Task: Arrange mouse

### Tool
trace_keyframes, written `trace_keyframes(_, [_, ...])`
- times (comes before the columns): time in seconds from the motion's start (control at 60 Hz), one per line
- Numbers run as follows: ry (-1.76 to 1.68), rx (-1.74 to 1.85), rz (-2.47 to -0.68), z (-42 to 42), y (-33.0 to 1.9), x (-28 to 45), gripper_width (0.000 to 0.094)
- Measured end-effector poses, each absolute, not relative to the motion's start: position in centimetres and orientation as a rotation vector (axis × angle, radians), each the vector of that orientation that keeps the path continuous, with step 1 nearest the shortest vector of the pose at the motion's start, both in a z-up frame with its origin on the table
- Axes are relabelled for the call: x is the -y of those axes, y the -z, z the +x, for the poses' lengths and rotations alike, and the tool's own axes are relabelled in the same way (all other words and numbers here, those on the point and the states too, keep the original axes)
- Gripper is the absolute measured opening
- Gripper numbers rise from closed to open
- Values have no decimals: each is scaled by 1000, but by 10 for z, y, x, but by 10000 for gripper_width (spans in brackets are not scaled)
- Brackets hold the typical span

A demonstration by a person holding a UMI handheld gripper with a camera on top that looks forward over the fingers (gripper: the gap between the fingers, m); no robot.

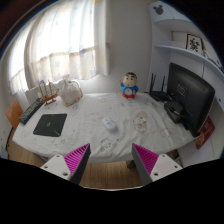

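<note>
A small white mouse lies on the white patterned tablecloth, near the middle of the table. A dark mouse mat lies to its left. My gripper is well back from the table's near edge, over the wooden floor. Its fingers stand wide apart with nothing between them. The mouse is beyond the fingers, far out of their reach.
A blue and white figure toy stands at the back. A dark monitor and a black router stand at the right. A pale bag and books are at the back left. A small pale object lies right of the mouse.
</note>
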State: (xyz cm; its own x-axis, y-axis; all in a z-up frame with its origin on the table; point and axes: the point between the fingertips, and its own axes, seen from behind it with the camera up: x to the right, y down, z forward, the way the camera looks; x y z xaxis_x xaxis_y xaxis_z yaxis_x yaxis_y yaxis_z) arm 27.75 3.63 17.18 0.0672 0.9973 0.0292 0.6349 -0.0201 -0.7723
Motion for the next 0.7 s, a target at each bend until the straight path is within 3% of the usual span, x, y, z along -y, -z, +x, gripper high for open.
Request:
trace_keyframes(0.1, [-761,1609,-1696,264,-164,-37,852])
trace_keyframes(0.7, [-823,1586,-1572,113,-41,-44,852])
